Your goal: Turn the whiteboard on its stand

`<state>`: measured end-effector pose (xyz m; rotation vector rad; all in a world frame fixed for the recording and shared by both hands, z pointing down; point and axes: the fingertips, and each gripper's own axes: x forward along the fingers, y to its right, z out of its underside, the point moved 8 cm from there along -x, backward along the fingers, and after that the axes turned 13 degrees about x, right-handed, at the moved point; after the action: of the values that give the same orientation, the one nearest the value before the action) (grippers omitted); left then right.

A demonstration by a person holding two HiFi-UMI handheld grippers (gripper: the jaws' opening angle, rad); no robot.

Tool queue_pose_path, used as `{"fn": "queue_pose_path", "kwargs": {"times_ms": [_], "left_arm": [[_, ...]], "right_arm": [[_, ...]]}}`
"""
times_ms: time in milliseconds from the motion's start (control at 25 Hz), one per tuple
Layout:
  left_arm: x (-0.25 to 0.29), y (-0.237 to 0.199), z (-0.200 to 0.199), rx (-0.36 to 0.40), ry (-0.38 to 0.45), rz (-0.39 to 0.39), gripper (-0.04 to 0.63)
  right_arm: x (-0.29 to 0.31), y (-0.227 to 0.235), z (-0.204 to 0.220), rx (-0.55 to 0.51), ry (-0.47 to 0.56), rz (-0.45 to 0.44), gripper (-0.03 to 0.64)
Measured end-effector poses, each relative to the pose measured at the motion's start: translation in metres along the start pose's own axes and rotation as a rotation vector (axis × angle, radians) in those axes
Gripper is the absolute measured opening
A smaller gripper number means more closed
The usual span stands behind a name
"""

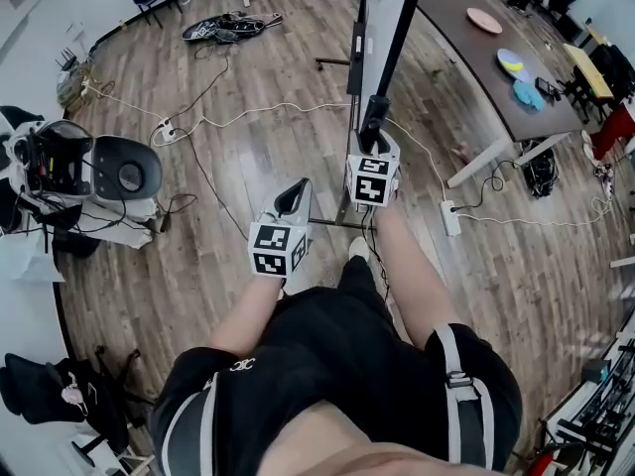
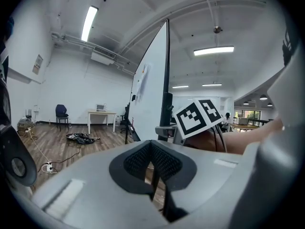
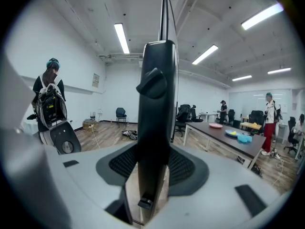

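Jaws of our right gripper [image 3: 153, 166] clamped on the black post [image 3: 155, 109] of the whiteboard [image 2: 150, 94], left gripper [image 2: 151, 163] jaws together, empty, beside that post, forearms outstretched.

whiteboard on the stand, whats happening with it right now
A person stands at the whiteboard with a gripper in each hand. The right gripper is clamped on the black upright at the board's edge. The left gripper is shut with nothing between its jaws and hangs beside the right one, not touching the board.
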<state>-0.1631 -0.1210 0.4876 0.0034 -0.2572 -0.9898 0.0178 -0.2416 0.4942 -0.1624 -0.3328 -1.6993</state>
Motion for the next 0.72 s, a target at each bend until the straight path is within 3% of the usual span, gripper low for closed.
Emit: {"fn": "queue_pose_path", "kwargs": {"times_ms": [720], "left_arm": [[-0.044,-0.007,0.009,-0.017,0.012,-0.019,0.006]], "right_arm": [[-0.058,-0.065,0.027,-0.014,-0.018,-0.112,0.184]]}}
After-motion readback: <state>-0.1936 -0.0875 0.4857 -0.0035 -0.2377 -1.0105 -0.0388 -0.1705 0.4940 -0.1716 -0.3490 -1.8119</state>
